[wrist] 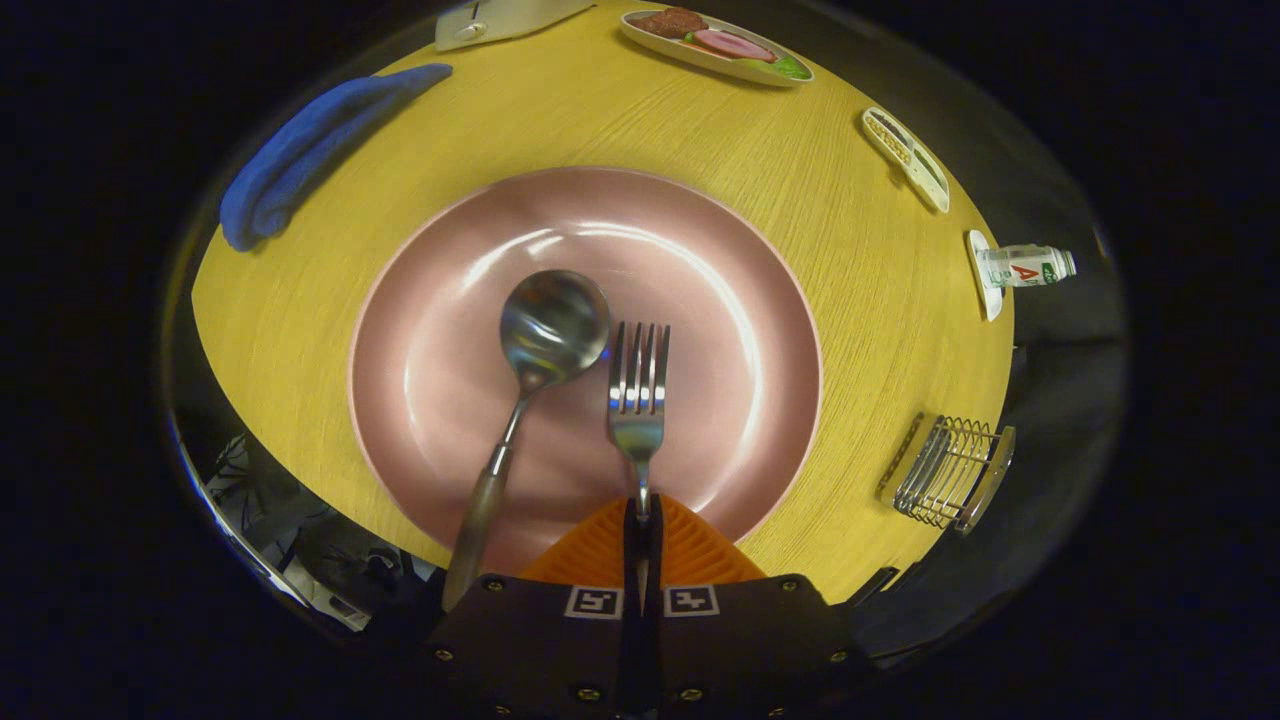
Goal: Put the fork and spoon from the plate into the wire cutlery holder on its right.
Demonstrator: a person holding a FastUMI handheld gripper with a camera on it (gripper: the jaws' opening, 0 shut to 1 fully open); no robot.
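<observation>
On the worktop: a round pink plate (440,300) sits in the middle of the yellow wood-grain worktop (800,180), carrying a spoon (553,325) and a fork (638,395) side by side, bowl and tines pointing away from the gripper.

Gripper: the gripper (641,525) has its two fingers drawn almost together around the fork's handle, just behind the neck; the handle runs into the narrow slit between them, and both fingers appear to press on it.

Fork: metal, stiff and light by the look of it, smooth enough to swivel or slide in a narrow pinch. The hold sits on the handle, with the tines well ahead; a grip nearer the balance point would likely steady it.

Spoon: just left of the fork on the plate, its pale handle reaching back over the plate's near rim beside the left finger. Polished bowl, likely slippery; the thicker handle looks the better place to take hold.

Wire cutlery holder (950,470): at the worktop's right edge, well apart from the plate, with nothing visible in it.

Elsewhere: a folded blue cloth (310,150) by the far left edge; a dish of food (715,45) at the far edge; a small bottle (1025,267) at the right edge.

Progress: neither utensil is in the holder yet.
</observation>
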